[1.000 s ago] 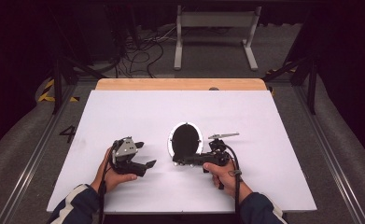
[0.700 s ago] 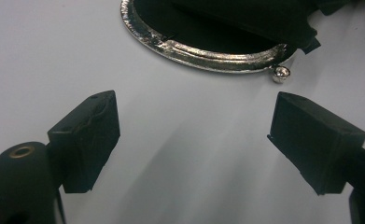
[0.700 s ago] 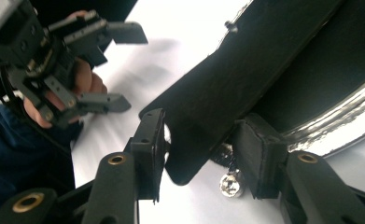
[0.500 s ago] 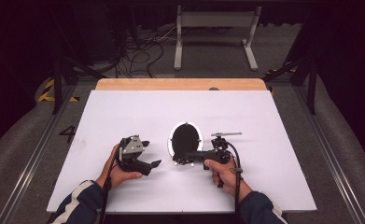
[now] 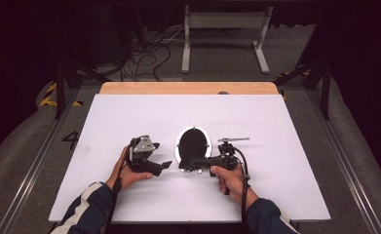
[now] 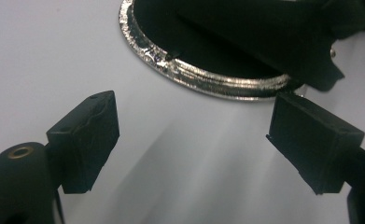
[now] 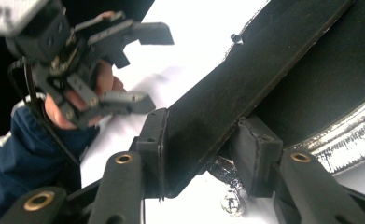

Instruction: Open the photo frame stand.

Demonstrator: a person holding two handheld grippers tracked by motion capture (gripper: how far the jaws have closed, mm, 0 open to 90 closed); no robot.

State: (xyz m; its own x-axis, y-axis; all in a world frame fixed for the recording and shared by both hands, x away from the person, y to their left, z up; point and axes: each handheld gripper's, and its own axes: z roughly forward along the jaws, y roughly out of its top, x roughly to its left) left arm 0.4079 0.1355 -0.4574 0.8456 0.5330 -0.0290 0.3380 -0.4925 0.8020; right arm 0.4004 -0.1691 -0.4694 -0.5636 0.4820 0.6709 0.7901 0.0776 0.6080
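A round black dish (image 5: 194,141) with a crinkled silver rim (image 6: 208,79) lies at the middle of the white table (image 5: 276,126). My right gripper (image 5: 185,163) reaches in from the right along the dish's near edge. Its jaws have just been closing, and their pads (image 7: 154,144) now press on a flat black bar (image 7: 245,79) that slants across the dish. My left gripper (image 5: 162,165) sits just left of the dish, pointing at it. In the left gripper view its jaws (image 6: 199,140) stand wide apart over bare table, short of the rim, with nothing between them.
A thin grey rod (image 5: 234,139) shows just beyond the right hand. A wooden strip (image 5: 188,87) edges the table's far side. Past it are cables (image 5: 144,53) and a metal stand (image 5: 224,34) on the dark floor. Metal rails (image 5: 42,156) run along both sides.
My left gripper has slid to the right, closer to the dish. The right hand and the dish have stayed where they were.
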